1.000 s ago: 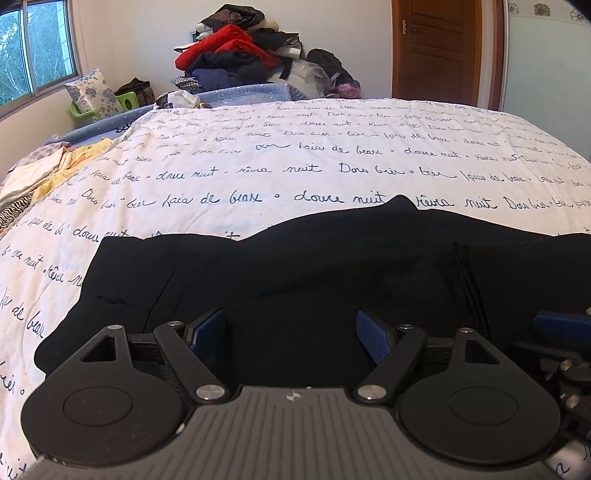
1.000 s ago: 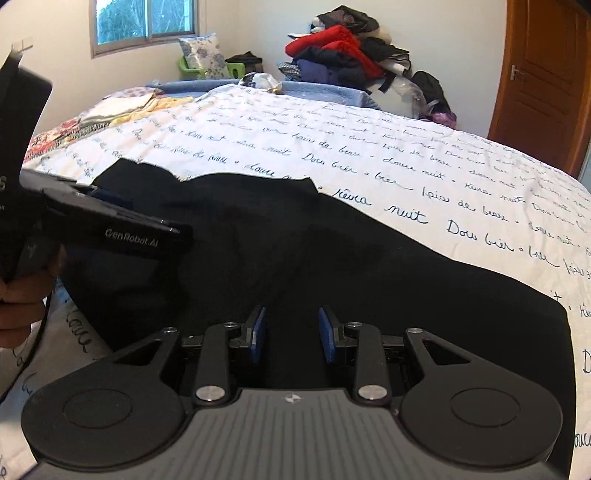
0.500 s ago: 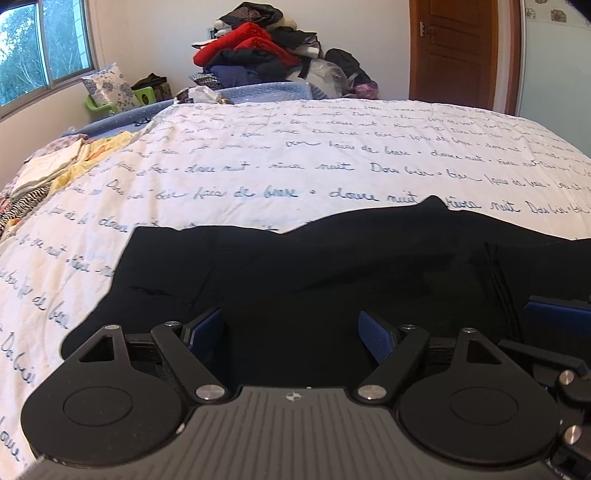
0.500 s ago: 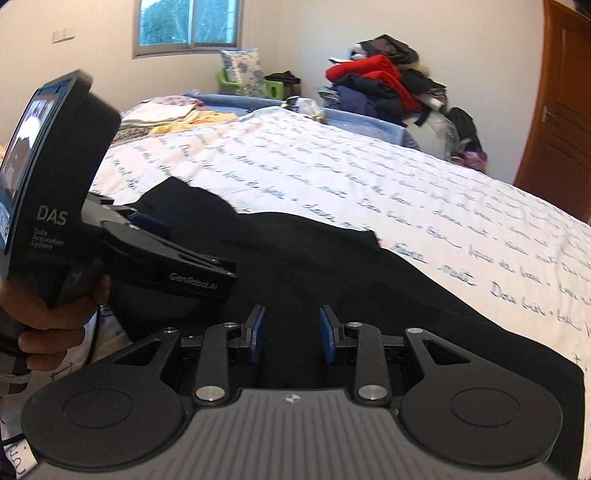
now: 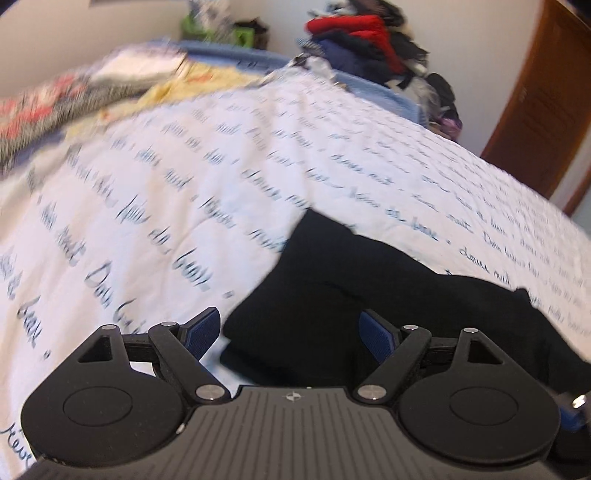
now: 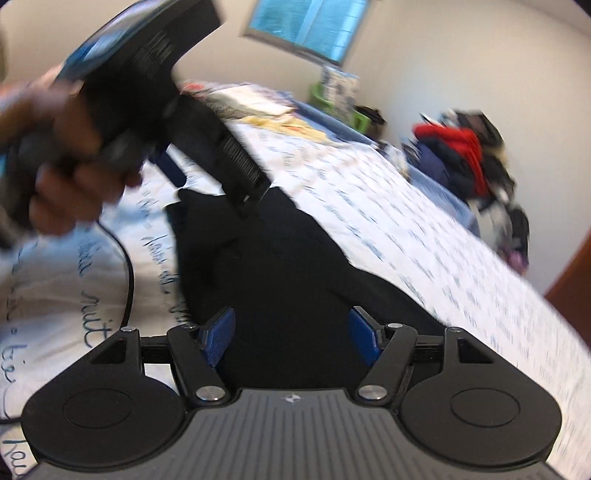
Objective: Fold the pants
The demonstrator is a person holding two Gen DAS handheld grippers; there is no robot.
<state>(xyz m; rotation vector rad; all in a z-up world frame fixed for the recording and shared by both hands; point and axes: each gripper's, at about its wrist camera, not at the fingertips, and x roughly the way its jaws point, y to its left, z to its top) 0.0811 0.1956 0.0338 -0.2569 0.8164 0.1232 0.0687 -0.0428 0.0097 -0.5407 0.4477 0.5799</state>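
Note:
Black pants [image 5: 369,295] lie flat on a white bedspread [image 5: 184,177] printed with blue handwriting. My left gripper [image 5: 291,332] hangs open above the pants' left end, nothing between its blue pads. In the right wrist view the pants [image 6: 288,280] stretch away under my right gripper [image 6: 291,332], whose jaws are opening, with only the cloth below them. The left gripper's body [image 6: 155,74], held by a hand [image 6: 62,155], shows blurred at the upper left of that view, above the pants' far end.
A pile of red and dark clothes [image 5: 369,40] sits past the bed's far edge, near a brown door [image 5: 546,99]. Folded laundry [image 5: 92,85] lies on the far left of the bed. A black cable [image 6: 125,273] trails over the bedspread. A window [image 6: 306,26] is behind.
Both views have rolled and slid sideways, with blur. The right gripper's jaws have spread from narrow to wide. The left gripper now hangs over the pants' left end instead of their middle.

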